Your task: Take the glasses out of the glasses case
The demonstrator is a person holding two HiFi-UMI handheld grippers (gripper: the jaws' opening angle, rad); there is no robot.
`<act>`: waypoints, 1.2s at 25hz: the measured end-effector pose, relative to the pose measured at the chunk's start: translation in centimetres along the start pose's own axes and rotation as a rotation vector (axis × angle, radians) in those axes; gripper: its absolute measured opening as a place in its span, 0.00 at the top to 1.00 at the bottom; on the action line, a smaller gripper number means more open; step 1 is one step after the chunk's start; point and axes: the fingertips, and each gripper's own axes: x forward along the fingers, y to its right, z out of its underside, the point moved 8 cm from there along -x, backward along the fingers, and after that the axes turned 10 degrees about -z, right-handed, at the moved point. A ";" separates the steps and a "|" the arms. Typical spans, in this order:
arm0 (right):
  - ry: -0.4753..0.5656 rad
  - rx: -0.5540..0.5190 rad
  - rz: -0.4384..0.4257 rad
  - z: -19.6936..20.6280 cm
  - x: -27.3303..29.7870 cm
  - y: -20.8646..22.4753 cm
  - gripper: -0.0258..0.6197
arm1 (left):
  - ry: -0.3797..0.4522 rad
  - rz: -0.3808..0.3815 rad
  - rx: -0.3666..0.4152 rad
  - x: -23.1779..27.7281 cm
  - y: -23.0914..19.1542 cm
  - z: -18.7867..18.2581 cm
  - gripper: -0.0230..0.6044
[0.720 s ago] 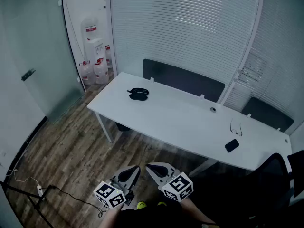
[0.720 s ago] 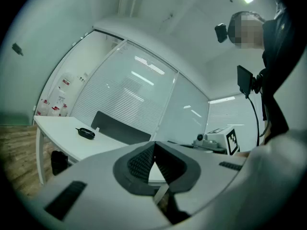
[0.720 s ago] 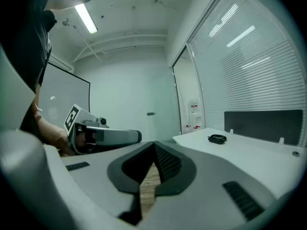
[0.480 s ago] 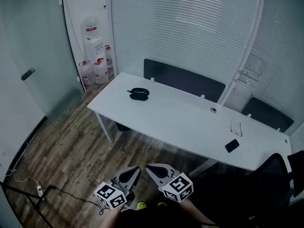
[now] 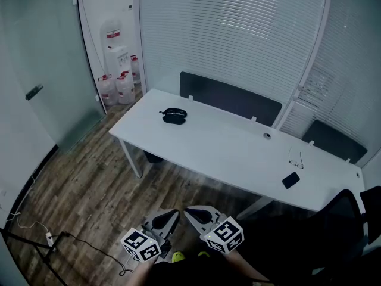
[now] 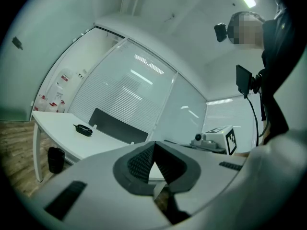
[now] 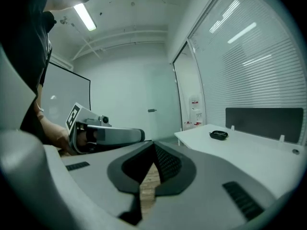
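Only a slight shift of the left gripper (image 5: 166, 217) and right gripper (image 5: 193, 212) was noted. Both were closed on nothing, well apart from the glasses case (image 5: 174, 116). The task was judged unstarted.

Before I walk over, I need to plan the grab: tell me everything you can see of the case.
The case is small, black and oval. It lies flat on the white table, near its left end, with nothing beside it; only the table touches it. From this far I cannot tell its material, whether it is open, or what it holds.
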 end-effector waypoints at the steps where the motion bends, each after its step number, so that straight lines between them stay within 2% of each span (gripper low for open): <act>1: -0.002 -0.011 0.006 0.0 0.0 -0.1 0.93 | -0.001 0.002 0.002 -0.1 0.1 0.0 0.94; 5: -0.006 -0.040 0.029 0.1 0.1 -0.4 0.93 | -0.002 0.007 0.008 -0.5 0.0 -0.1 0.94; 16: -0.045 0.004 0.019 1.7 0.1 -1.0 0.93 | -0.042 0.020 -0.021 -0.9 0.3 1.9 0.94; 22: -0.077 -0.017 0.046 1.7 0.6 1.2 0.93 | -0.070 0.004 -0.029 0.5 -0.4 2.1 0.94; 30: -0.091 -0.036 0.019 0.7 3.0 6.1 0.93 | -0.052 -0.041 -0.050 3.7 -3.2 0.5 0.94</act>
